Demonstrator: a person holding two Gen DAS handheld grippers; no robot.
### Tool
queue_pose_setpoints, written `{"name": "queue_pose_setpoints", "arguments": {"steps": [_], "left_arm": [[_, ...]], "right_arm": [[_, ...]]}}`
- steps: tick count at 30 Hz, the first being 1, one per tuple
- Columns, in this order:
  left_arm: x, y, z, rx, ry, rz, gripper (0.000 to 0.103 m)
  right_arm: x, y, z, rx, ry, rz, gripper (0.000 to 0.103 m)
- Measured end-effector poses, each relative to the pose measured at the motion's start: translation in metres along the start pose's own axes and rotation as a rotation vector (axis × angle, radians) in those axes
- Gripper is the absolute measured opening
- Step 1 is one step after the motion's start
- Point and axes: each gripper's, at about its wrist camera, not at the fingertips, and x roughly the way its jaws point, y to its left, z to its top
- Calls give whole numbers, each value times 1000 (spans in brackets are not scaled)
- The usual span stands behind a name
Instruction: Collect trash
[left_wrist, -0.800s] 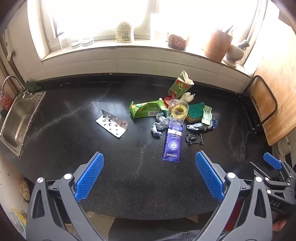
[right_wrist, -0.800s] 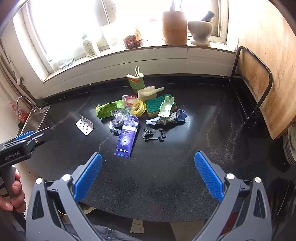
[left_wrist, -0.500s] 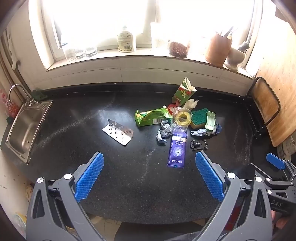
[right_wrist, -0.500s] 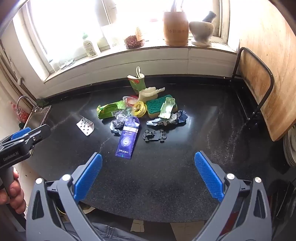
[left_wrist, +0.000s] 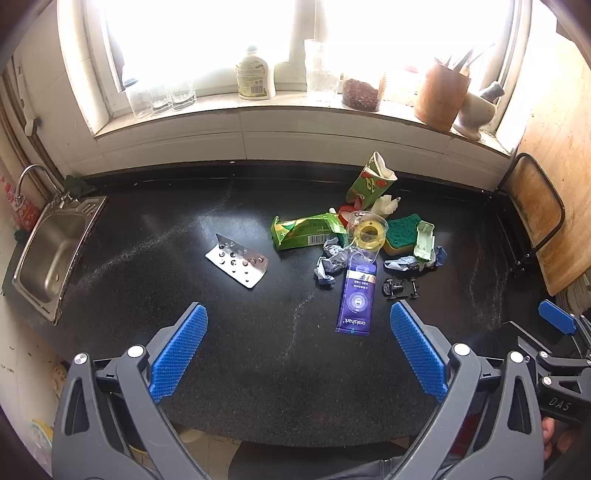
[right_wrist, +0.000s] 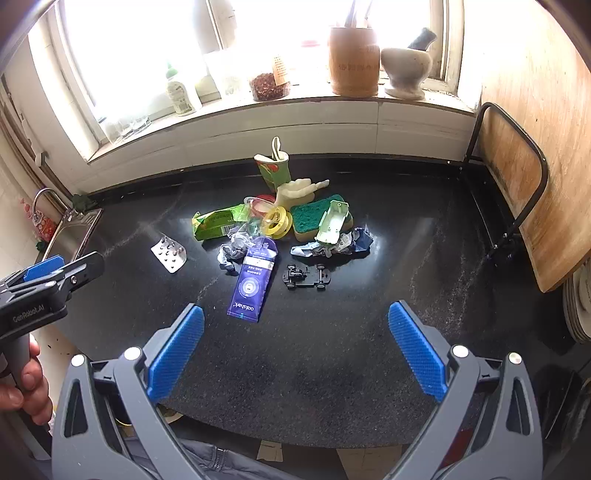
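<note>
**Trash pile, counted**

Both my grippers, left (left_wrist: 298, 347) and right (right_wrist: 295, 345), hang over the black counter (left_wrist: 155, 266) with jaws spread wide, nothing between them. Mid-counter the trash clusters: two green cartons (left_wrist: 308, 232), one purple packet (left_wrist: 357, 293), one sponge (left_wrist: 402, 234), one tape roll (left_wrist: 367, 233), one toy chassis (right_wrist: 306, 276). One pill sheet (left_wrist: 238, 260) lies apart, left.

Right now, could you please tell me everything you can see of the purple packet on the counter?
The purple packet is a flat, glossy pouch with white "oralshark" print and a round emblem. It lies flat on the black counter, nearest of the litter. Its far end looks torn open and meets crumpled paper and a clear cup. Nothing grips it.
</note>
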Motion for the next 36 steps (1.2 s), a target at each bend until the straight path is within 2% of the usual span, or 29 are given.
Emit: {"name": "queue_pose_setpoints", "arguments": {"steps": [36], "left_arm": [[12,-9,1,2,35,8,97]], "right_arm": [[5,-7,3,-5,22,-6,97]]}}
